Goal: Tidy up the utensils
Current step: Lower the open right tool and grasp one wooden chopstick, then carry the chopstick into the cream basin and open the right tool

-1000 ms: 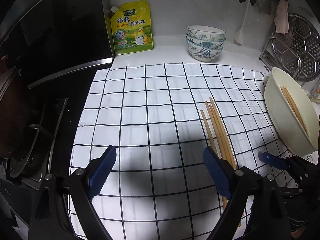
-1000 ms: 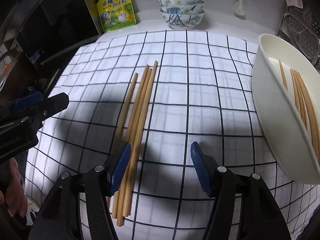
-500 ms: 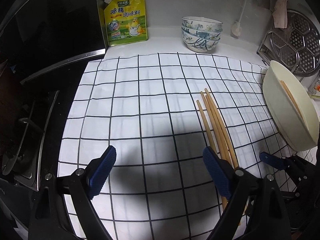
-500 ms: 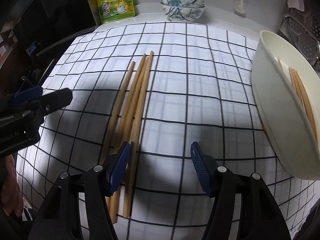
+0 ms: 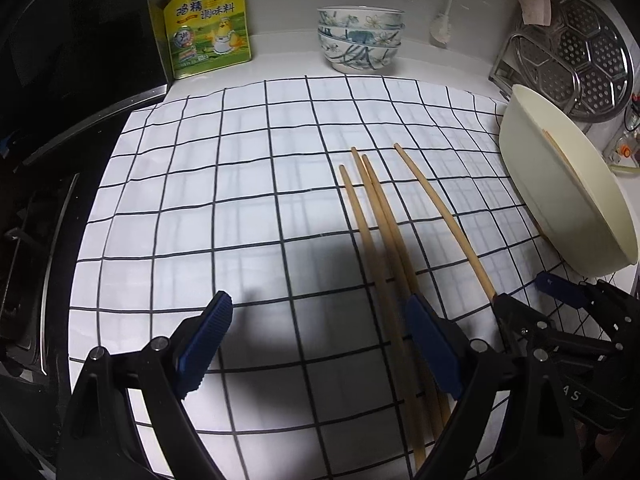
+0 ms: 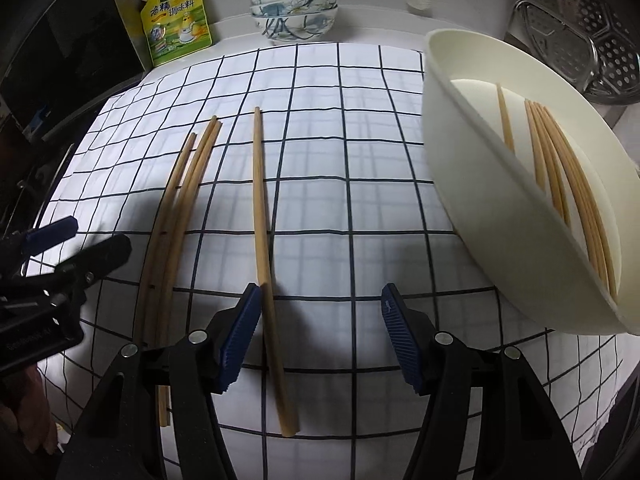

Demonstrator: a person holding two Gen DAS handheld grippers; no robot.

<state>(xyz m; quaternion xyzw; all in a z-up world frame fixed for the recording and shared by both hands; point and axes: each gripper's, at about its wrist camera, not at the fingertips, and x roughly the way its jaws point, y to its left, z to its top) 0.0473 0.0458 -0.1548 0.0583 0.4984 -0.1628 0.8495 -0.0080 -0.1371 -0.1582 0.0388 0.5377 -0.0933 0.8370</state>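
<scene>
Each camera sits on a gripper and looks forward and steeply down along its two blue fingers, close above the checked cloth (image 5: 248,200). The left wrist view looks from the left side, so the chopsticks (image 5: 376,216) lie to the right of its middle and the white bowl (image 5: 560,200) sits at its right edge. The right wrist view looks from further right, so the white bowl (image 6: 480,184) is big and near. Both views share the checked cloth (image 6: 340,160), the chopsticks (image 6: 188,184), the yellow bag (image 5: 208,24) and the stacked bowls (image 5: 360,36) at the back. Each view also catches the other gripper at its edge.
</scene>
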